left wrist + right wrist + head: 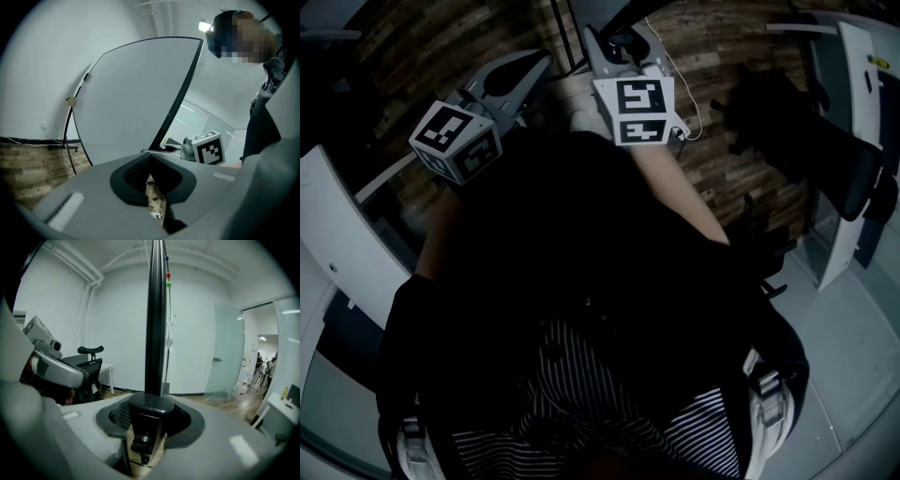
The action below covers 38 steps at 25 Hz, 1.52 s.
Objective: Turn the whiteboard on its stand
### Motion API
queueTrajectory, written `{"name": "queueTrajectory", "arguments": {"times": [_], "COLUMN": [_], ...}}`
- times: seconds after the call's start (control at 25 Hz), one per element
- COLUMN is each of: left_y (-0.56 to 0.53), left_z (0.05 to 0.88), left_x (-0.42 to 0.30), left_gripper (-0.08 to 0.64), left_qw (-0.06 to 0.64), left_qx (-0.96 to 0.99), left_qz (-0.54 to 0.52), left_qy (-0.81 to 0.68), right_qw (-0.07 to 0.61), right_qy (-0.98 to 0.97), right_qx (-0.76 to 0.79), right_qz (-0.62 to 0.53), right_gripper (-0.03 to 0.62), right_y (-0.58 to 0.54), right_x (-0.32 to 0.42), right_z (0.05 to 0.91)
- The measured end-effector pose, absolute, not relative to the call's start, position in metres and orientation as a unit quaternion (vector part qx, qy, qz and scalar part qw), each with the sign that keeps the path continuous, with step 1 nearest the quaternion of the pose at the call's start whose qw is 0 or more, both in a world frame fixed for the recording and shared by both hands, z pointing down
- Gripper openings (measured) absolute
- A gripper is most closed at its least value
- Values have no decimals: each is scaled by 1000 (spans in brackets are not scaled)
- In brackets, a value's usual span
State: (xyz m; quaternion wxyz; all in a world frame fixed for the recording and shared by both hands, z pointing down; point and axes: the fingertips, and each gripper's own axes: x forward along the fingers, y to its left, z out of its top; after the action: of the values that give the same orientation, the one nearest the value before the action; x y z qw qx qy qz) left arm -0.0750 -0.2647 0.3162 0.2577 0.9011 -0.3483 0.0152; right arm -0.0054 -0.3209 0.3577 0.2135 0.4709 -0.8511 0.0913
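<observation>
- The large white whiteboard (136,98) with a thin black frame stands upright on the brown wood-plank floor (741,141). In the left gripper view its broad face fills the picture from 9 to 1 o'clock, set at a slant, and its near black edge runs down towards the jaws.
- In the right gripper view the whiteboard shows edge-on — a narrow black bar rising to 12 o'clock, with small blue, red and green magnets (168,275) near its top.
- The right hand-held gripper (152,411) is closed on a black block-shaped fitting (150,420) at the foot of that bar. The ribbed pads sit against its two sides.
- The left hand-held gripper (151,161) has its jaws a little apart with nothing between them; the floor and a thin white cable (156,213) show through the gap.
- The board's black edge ends just above the left jaw tips; whether it touches them I cannot tell.
- In the head view both grippers are held out side by side at 11 to 12 o'clock of the person's dark torso (581,281). Their black-and-white marker cubes (455,141) face up.
- A black office chair (86,366) stands at 9 o'clock in the right gripper view, by the white wall, and a frosted glass door (227,352) is at 3 o'clock.
</observation>
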Motion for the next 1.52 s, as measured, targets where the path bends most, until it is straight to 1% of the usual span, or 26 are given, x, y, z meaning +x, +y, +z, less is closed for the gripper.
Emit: {"name": "queueTrajectory", "arguments": {"times": [0.36,0.56,0.68,0.84,0.96,1.04,1.12,1.24,1.52], "left_y": [-274,-278,-278,-285,-286,-285,-285,-278,-263], "left_z": [316,314,315,303,304,304,297,290,280], "left_x": [-83,-74,-62,-51,-50,-46,-38,-20,10], "left_gripper": [2,2,2,2,2,2,2,2,2], "left_qw": [253,251,250,235,231,234,227,218,200], "left_qx": [903,907,911,918,920,922,927,931,936], "left_qz": [18,16,21,9,8,5,-2,-5,-2], "left_qy": [-348,-337,-328,-320,-316,-308,-299,-293,-291], "right_qw": [209,209,199,164,156,143,113,78,77], "right_qy": [-858,-867,-870,-878,-891,-901,-910,-916,-919], "right_qx": [460,441,442,442,419,399,380,359,354], "right_qz": [92,99,87,83,74,89,120,159,155], "right_gripper": [173,177,188,190,190,190,166,2,2], "right_y": [-337,-332,-319,-306,-295,-287,-283,-270,-257], "right_x": [-22,-20,-13,4,6,7,13,28,59], "right_z": [356,353,343,321,314,313,308,298,292]}}
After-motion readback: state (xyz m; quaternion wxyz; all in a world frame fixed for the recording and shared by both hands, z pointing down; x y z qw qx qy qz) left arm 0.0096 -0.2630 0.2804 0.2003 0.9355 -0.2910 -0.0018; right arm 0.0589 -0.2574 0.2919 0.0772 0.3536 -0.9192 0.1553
